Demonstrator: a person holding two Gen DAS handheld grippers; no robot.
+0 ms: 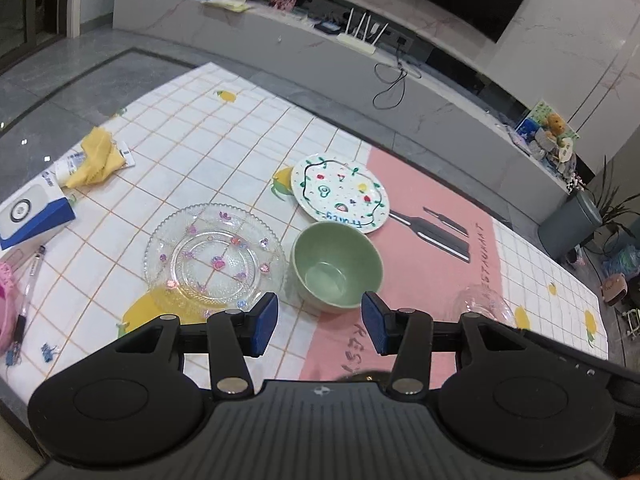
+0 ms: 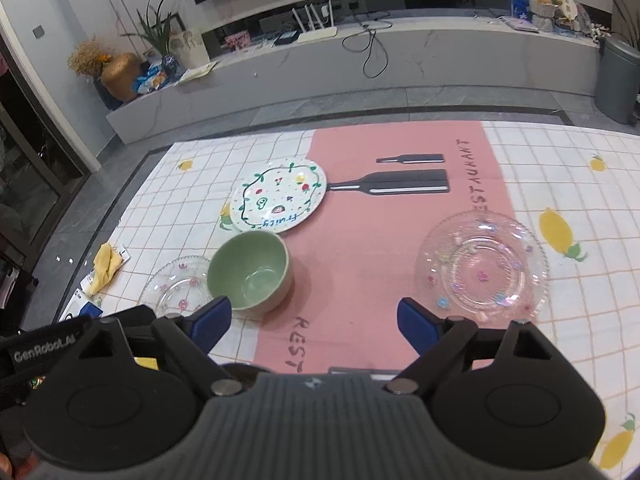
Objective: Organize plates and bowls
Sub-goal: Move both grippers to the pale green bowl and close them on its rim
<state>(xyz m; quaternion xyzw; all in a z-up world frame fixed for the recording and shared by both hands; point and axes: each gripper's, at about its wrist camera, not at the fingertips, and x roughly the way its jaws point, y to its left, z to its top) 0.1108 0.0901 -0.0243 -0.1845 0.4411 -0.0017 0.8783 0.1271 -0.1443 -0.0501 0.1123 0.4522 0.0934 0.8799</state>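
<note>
Left wrist view first: we're over the checked tablecloth (image 1: 208, 128) with its pink centre strip, and the crockery lies scattered across it, nothing stacked yet. Biggest on our left is the glass plate (image 1: 216, 256), flat, at about ten o'clock from our left gripper (image 1: 319, 326). Its rim is just beside the green bowl (image 1: 338, 268), which stands upright at twelve o'clock, right ahead of the blue pads. Behind the bowl, at twelve to one o'clock, the painted fruit plate (image 1: 340, 200) lies flat, its near rim tucked behind the bowl's far edge. We judge the pieces are set out singly so each can be gathered in turn.

Over to the right wrist view: a second glass plate (image 2: 482, 270) rests alone at one o'clock, well apart from the bowl, which sits at eleven.

Now our hands. Both grippers tilt downward over the near table edge. The left gripper's jaws stand partly apart, nothing between them. The right gripper (image 2: 314, 326) has its jaws spread wide, released, grasping nothing, pink cloth showing through the gap.

Smallest bits: a yellow cloth (image 1: 96, 158) and a pen (image 1: 30, 284) off at nine o'clock.
</note>
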